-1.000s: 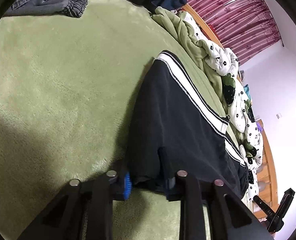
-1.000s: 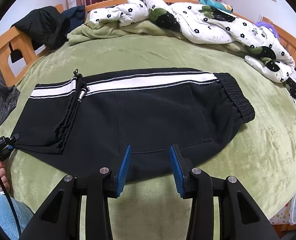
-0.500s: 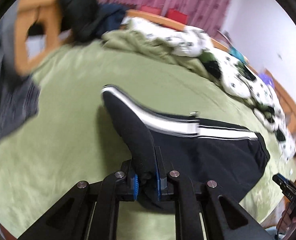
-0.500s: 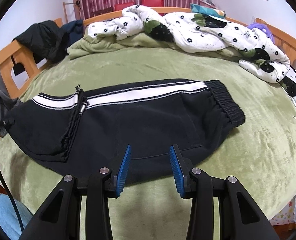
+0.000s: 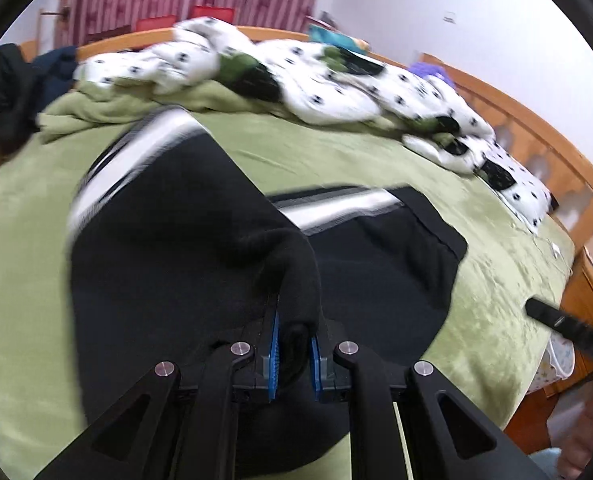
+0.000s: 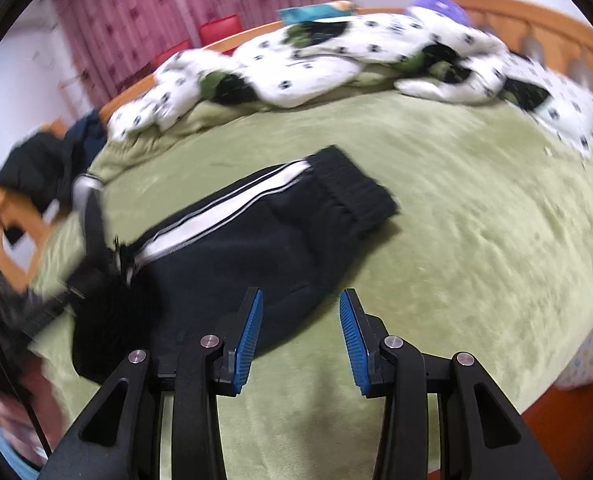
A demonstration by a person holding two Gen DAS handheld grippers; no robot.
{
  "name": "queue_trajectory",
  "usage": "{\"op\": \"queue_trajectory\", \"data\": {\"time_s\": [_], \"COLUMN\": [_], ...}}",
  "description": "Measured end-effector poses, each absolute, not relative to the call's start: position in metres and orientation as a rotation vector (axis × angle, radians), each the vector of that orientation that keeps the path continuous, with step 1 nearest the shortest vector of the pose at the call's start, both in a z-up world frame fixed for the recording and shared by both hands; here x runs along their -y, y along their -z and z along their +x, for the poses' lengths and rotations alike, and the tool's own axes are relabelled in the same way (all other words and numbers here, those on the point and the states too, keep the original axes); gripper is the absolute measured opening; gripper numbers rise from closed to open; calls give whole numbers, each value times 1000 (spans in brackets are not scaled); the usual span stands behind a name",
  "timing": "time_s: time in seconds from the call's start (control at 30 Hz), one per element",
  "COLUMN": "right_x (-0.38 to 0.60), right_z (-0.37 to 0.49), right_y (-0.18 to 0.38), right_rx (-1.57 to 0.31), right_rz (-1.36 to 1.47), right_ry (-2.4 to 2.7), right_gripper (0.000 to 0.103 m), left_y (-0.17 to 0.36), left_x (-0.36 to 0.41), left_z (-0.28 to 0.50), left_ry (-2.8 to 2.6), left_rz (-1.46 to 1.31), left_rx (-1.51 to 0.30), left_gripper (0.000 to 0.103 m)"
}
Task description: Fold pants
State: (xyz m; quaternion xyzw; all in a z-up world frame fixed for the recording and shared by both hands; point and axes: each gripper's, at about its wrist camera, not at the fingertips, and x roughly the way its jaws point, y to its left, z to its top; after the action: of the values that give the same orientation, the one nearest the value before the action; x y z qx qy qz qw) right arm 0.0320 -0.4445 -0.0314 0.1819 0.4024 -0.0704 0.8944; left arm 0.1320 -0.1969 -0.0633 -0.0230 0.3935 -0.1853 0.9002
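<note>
Black pants (image 6: 256, 240) with white side stripes lie on the green bed cover (image 6: 476, 220). My left gripper (image 5: 293, 344) is shut on the leg end of the pants (image 5: 176, 260) and holds it lifted over the rest of the garment toward the waistband (image 5: 444, 248). In the right wrist view the lifted leg end (image 6: 92, 216) rises at the left, blurred. My right gripper (image 6: 301, 336) is open and empty, just above the bed at the near edge of the pants, close to the waistband (image 6: 356, 196).
A crumpled white quilt with black spots (image 6: 336, 56) and a green blanket (image 5: 136, 108) lie along the far side of the bed. Dark clothes (image 6: 44, 160) hang on the wooden bed frame (image 5: 536, 136) at the left. The right gripper shows at the left wrist view's right edge (image 5: 564, 324).
My left gripper has lifted the leg end and carried it over the pants toward the waistband. My right gripper has shifted right toward the waistband and stays open.
</note>
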Motion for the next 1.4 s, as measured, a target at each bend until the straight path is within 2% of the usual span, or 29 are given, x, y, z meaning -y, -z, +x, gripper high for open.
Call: {"op": "queue_trajectory", "data": {"time_s": [0.13,0.23,0.43,0.47,0.5,0.57,0.67,0.73,0.87,1.03,1.17,1.23,1.37,1.4], "right_x": [466,466,447,444,439,429,413,405,386,370,374,373,366,364], "right_z": [29,32,39,41,46,55,73,89,123,141,139,141,143,144], "right_y": [38,42,42,43,45,49,51,56,75,127,142,149,151,146], "right_rx": [-843,-864,-880,-887,-901,-931,-955,-986,-1082,-1202,-1196,-1205,-1195,-1187], "right_rz": [464,450,401,404,408,404,388,381,420,365,456,519,488,477], "right_ry": [188,200,120,97,62,14,-44,-53,-120,-100,-151,-220,-197,-198], "right_gripper": [40,40,40,40,40,40,40,40,40,40,40,30,28,22], "left_y": [103,112,68,55,47,30,25,38,77,97,111,121,141,144], "left_x": [238,250,214,199,191,163,124,99,62,59,58,62,69,71], "left_z": [126,115,95,89,87,76,65,57,50,45,49,53,61,63], "left_ry": [453,462,578,586,590,584,479,398,366,338,326,333,297,280], "left_rz": [-99,-34,-43,-57,-61,-72,-39,-29,-179,-185,-208,-231,-259,-269], "left_rx": [-881,-882,-927,-905,-888,-830,-804,-827,-928,-965,-975,-1008,-1049,-1042], "left_gripper": [11,12,17,21,35,50,50,50,50,50,50,50,50,50]}}
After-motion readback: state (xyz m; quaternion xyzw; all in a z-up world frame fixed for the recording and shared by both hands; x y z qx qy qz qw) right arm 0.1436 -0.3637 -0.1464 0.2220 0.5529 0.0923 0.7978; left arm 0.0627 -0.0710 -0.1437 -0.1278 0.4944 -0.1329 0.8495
